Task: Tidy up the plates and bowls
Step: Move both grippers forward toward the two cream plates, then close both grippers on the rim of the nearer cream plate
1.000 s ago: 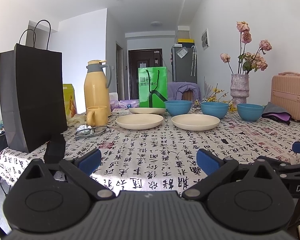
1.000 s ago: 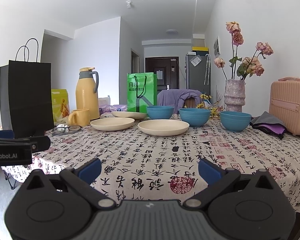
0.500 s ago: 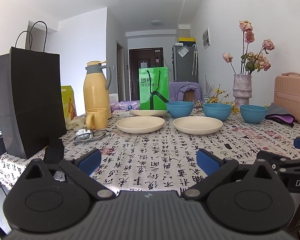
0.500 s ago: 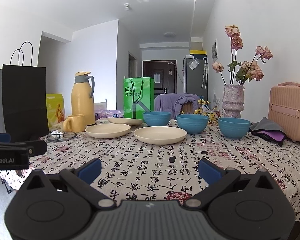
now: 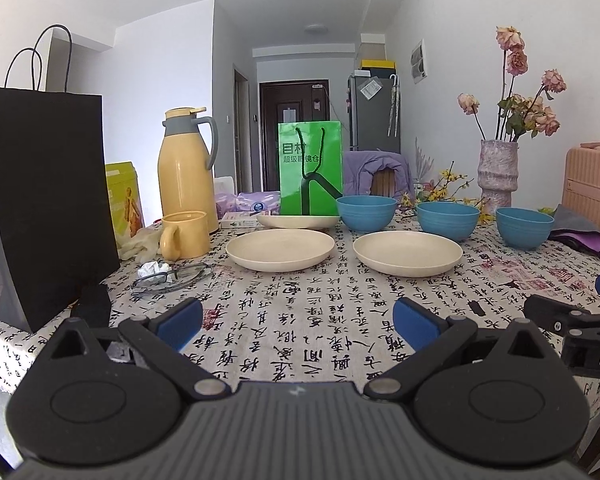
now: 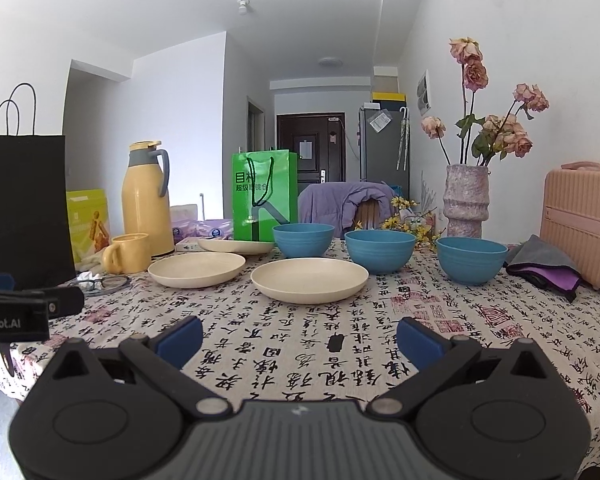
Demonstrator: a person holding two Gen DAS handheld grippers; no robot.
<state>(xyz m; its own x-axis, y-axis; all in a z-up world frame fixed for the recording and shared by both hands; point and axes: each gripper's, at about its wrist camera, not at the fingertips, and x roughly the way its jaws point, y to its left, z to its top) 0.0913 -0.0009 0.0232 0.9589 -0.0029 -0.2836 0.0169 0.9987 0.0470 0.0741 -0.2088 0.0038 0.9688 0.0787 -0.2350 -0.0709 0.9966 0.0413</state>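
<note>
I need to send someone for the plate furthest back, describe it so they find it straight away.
Find the green paper bag standing mid-table. At its foot lies a cream plate, left of a blue bowl. Unlike the two nearer plates, it touches the bag's base.

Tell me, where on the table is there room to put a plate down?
The widest bare tablecloth lies in front of the two near plates, toward both grippers. Another patch sits between the right blue bowl and the folded cloth. The back left, around the mug, thermos and glasses, is crowded.
</note>
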